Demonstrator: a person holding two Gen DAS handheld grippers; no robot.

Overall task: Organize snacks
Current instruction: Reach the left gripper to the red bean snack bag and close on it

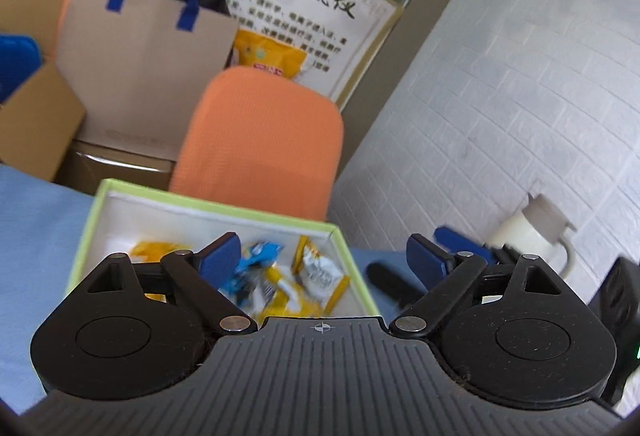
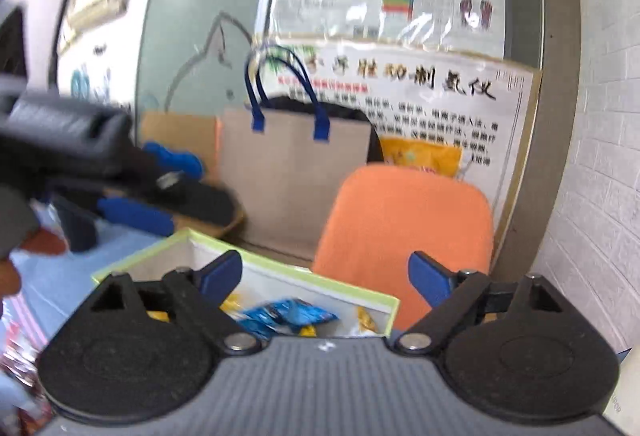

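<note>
Left-wrist view, logged by me: left gripper (image 1: 324, 256), jaws wide, nothing between them, over box (image 1: 86, 232) on blue cloth (image 1: 36, 228). Box held yellow and blue packets (image 1: 256, 256). Right-wrist view: right gripper (image 2: 326, 276), jaws wide, empty, above the same box. Chair (image 2: 404, 220) stood behind.

The box (image 1: 90, 224) had a lime-green rim and white inside, holding yellow and blue snack packets (image 1: 256, 256); the chair (image 1: 264, 140) was orange.
</note>
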